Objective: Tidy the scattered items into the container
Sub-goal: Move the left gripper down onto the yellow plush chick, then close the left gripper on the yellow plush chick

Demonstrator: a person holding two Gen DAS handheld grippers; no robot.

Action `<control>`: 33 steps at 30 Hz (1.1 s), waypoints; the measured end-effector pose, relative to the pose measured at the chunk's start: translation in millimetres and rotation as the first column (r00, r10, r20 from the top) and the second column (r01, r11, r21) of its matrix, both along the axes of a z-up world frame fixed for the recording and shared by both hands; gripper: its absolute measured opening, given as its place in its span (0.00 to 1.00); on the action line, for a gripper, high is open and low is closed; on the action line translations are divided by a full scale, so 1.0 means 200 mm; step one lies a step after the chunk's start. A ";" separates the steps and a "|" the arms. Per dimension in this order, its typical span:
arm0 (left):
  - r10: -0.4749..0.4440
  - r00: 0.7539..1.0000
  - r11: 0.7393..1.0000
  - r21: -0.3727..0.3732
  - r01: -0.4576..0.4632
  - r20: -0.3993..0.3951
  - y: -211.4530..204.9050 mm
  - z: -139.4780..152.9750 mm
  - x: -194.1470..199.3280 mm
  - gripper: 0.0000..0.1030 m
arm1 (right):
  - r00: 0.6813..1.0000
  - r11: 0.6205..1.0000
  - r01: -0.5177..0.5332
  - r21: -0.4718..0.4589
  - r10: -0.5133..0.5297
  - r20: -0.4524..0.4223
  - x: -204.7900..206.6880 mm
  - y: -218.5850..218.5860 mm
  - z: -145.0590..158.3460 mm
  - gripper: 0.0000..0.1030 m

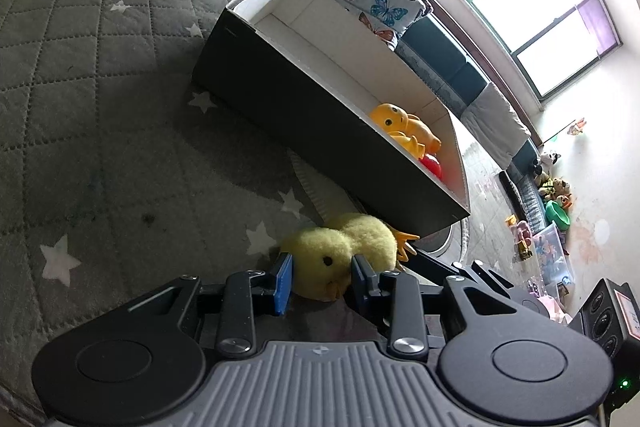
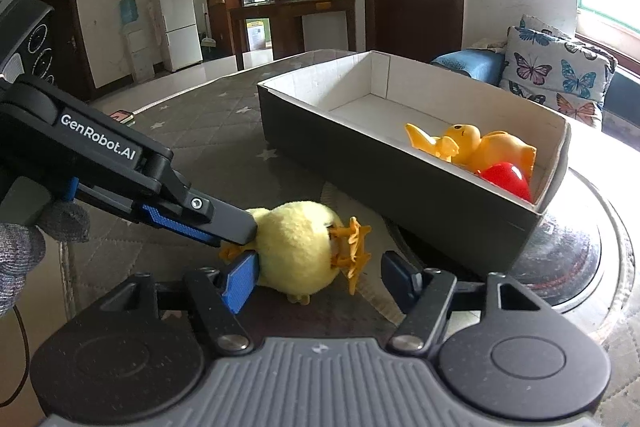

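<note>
A yellow duck toy [image 2: 480, 147] and red ball [image 2: 508, 179] already lie in the box [image 2: 400, 195]. My left hand-held gripper [image 1: 322, 277] pinches the plush chick [image 2: 296, 247] on the worktop [image 1: 100, 107]; my right hand-held gripper [image 2: 320, 279] gapes wide around it.

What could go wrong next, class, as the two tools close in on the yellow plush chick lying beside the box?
1. Both tools work the same toy: the left tool straddles the plush chick's head while the right tool stands open around its body, so they may collide or tug against each other.
2. A grip on the soft head alone could slip during lifting.
3. The box is close and its near wall is tall; the dangling orange feet might catch its rim.
</note>
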State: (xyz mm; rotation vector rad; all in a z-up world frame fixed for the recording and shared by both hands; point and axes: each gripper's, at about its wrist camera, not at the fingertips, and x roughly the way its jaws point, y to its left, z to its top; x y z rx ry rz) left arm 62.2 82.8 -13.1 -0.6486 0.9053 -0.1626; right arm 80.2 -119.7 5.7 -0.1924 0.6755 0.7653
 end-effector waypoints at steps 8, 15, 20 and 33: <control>-0.013 1.000 1.000 -0.007 0.012 -0.004 0.01 0.00 0.01 0.34 | 1.000 1.000 -0.004 0.006 0.004 -0.018 0.00 0.00 0.00 0.63; -0.009 1.000 1.000 -0.021 0.009 -0.015 0.03 -0.01 0.03 0.36 | 1.000 1.000 -0.015 -0.001 0.015 -0.018 0.00 0.03 0.00 0.63; 0.006 1.000 0.999 -0.046 -0.007 -0.020 0.05 -0.02 0.03 0.37 | 1.000 1.000 -0.018 -0.010 0.018 -0.014 0.00 0.05 -0.01 0.64; 0.020 1.000 0.996 -0.089 -0.022 -0.018 0.10 -0.03 0.05 0.37 | 1.000 1.000 -0.014 -0.020 0.013 -0.021 0.01 0.09 -0.02 0.66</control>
